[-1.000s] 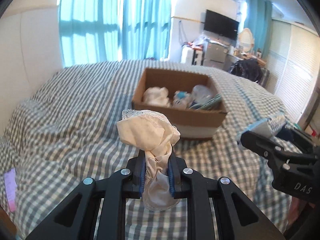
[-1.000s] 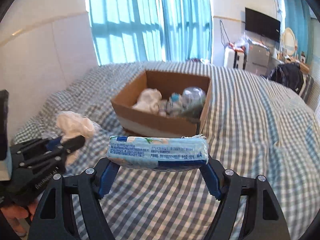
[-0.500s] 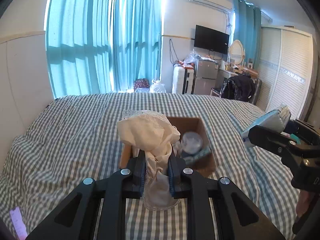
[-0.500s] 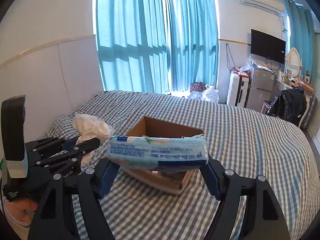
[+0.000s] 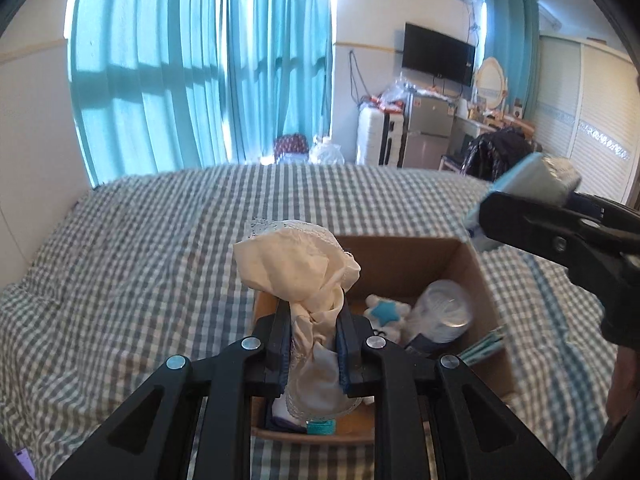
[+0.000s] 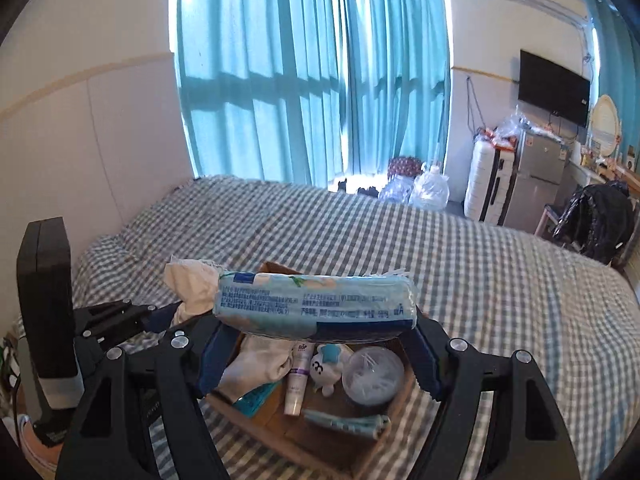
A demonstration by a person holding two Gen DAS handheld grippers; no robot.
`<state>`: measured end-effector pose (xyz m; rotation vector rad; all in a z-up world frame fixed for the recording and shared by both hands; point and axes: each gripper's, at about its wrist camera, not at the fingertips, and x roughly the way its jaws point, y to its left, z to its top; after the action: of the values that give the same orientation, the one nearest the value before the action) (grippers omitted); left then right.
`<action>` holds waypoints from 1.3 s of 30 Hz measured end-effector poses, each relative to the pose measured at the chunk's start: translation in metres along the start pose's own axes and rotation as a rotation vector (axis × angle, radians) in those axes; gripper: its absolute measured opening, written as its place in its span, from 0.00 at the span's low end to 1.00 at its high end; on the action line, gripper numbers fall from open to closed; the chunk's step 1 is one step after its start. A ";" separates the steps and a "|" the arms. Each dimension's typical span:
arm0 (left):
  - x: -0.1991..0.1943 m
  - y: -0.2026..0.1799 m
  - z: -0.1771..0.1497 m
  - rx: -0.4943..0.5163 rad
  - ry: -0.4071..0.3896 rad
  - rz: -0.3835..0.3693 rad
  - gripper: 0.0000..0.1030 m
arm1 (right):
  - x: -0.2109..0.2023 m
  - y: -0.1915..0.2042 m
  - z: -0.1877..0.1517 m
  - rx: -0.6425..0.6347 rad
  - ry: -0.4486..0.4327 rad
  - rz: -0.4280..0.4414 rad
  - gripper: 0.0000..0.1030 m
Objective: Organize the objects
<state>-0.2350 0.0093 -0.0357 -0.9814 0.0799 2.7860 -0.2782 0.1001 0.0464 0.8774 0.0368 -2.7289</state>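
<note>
My left wrist view looks down close over the box (image 5: 400,264); my right view, from its 3 o'clock, shares the box (image 6: 320,432) and bed (image 6: 480,280).

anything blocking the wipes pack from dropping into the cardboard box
No lid or flap covers the open brown cardboard box. The right gripper holds the pale blue plastic wipes pack above it. Directly below lie a white cloth, a white tube and a round clear container.

Checked bed (image 5: 140,280), cardboard box (image 5: 404,256) on it (open-topped)
</note>
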 end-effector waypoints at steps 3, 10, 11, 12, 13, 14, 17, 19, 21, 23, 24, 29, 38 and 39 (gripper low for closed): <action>0.018 0.004 -0.003 -0.006 0.009 -0.002 0.18 | 0.036 -0.009 -0.003 0.031 0.039 0.007 0.72; 0.046 0.004 -0.003 -0.045 0.016 -0.043 0.18 | 0.086 -0.017 -0.010 0.060 0.094 0.010 0.72; 0.048 0.003 -0.003 -0.037 0.014 -0.047 0.18 | 0.088 -0.016 -0.011 0.055 0.095 0.008 0.72; 0.049 0.002 -0.004 -0.034 0.014 -0.053 0.18 | 0.091 -0.016 -0.012 0.055 0.098 0.005 0.72; 0.050 0.001 -0.005 -0.033 0.013 -0.063 0.18 | 0.092 -0.018 -0.014 0.059 0.098 0.006 0.72; 0.052 0.000 -0.004 -0.032 0.014 -0.066 0.18 | 0.093 -0.020 -0.015 0.066 0.098 0.006 0.72; 0.057 -0.004 -0.006 -0.004 0.026 -0.053 0.18 | 0.095 -0.024 -0.018 0.091 0.102 0.023 0.73; 0.058 -0.006 -0.009 0.003 0.042 -0.065 0.20 | 0.093 -0.027 -0.018 0.119 0.098 0.005 0.74; 0.056 -0.005 -0.008 -0.008 0.048 -0.078 0.26 | 0.090 -0.027 -0.014 0.141 0.099 -0.003 0.77; 0.049 -0.005 -0.007 -0.011 0.048 -0.073 0.35 | 0.080 -0.028 -0.010 0.147 0.087 0.005 0.77; 0.045 -0.005 -0.005 -0.005 0.044 -0.062 0.49 | 0.072 -0.027 -0.006 0.145 0.072 0.004 0.80; 0.007 -0.005 0.010 0.007 -0.033 -0.025 0.72 | 0.023 -0.021 0.011 0.137 -0.018 -0.033 0.97; -0.081 -0.008 0.023 0.019 -0.191 0.037 0.92 | -0.082 -0.015 0.021 0.121 -0.136 -0.109 1.00; -0.090 -0.008 0.023 0.017 -0.208 0.042 0.95 | -0.094 -0.015 0.019 0.117 -0.146 -0.119 1.00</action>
<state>-0.1789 0.0060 0.0392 -0.6883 0.0954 2.9026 -0.2201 0.1355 0.1154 0.7238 -0.1036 -2.9242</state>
